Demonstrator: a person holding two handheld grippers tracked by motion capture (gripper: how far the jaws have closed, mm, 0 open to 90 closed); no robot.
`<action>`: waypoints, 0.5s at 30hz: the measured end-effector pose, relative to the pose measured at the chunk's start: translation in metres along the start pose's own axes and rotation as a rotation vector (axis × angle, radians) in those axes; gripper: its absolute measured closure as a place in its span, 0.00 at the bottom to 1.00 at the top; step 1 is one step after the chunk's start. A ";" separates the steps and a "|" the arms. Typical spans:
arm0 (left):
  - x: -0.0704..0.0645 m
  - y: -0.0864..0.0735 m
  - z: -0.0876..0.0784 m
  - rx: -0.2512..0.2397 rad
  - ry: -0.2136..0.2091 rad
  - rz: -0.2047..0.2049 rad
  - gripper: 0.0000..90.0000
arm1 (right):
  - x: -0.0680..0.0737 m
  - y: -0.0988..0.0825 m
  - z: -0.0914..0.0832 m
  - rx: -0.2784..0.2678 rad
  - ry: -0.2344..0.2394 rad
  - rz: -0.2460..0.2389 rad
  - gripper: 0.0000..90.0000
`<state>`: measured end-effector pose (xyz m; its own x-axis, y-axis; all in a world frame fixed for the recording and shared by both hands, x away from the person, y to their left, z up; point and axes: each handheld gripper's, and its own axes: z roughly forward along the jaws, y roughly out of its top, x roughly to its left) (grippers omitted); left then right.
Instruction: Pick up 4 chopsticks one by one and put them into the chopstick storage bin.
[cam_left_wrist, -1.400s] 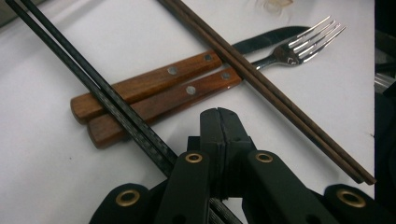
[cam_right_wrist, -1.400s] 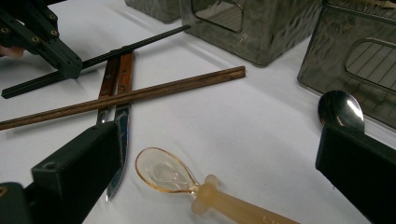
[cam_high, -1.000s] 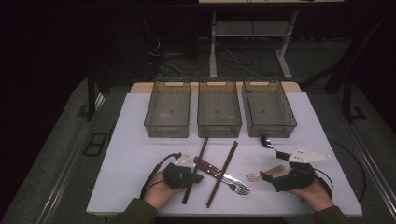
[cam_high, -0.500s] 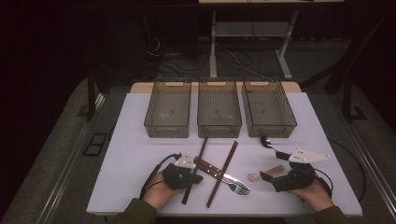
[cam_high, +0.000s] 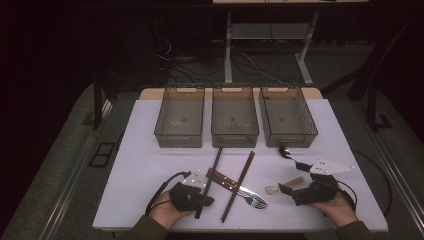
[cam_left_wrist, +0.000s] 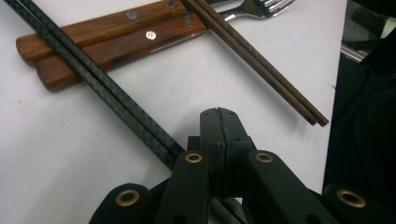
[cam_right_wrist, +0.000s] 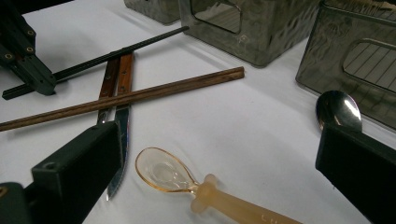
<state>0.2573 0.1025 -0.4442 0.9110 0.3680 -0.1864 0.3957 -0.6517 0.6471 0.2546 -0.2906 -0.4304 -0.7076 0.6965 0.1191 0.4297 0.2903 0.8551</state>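
My left gripper (cam_high: 192, 196) sits at the near edge of the white table (cam_high: 150, 165), its jaws pressed together with nothing between them; in the left gripper view the closed tips (cam_left_wrist: 219, 123) rest just beside the near end of the black chopsticks (cam_left_wrist: 93, 84). My right gripper (cam_high: 300, 192) is spread wide, and in the right gripper view the amber plastic spoon (cam_right_wrist: 187, 182) lies on the table between its jaws, untouched. Just past it the metal spoon (cam_right_wrist: 338, 109) shows above the right jaw. Between my hands lie the wooden-handled knife (cam_high: 235, 184) and fork (cam_high: 255, 202), side by side, with the brown chopsticks (cam_high: 239, 185) laid across them and the black pair crossing their handles. Farther off, three smoky clear bins (cam_high: 235, 116) stand in a row along the far side of the table.
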 end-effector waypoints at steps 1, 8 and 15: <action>0.000 -0.001 -0.001 0.002 -0.002 -0.003 1.00 | 0.000 0.000 0.000 0.000 0.000 0.001 0.00; -0.004 -0.003 -0.004 0.018 0.003 0.009 1.00 | 0.000 0.000 0.000 0.000 0.001 0.001 0.00; -0.001 -0.004 -0.008 0.033 0.011 0.017 1.00 | 0.000 0.000 0.000 -0.001 0.001 -0.001 0.00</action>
<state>0.2537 0.1099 -0.4412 0.9164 0.3638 -0.1667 0.3835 -0.6794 0.6256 0.2547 -0.2909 -0.4303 -0.7086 0.6955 0.1188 0.4282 0.2902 0.8558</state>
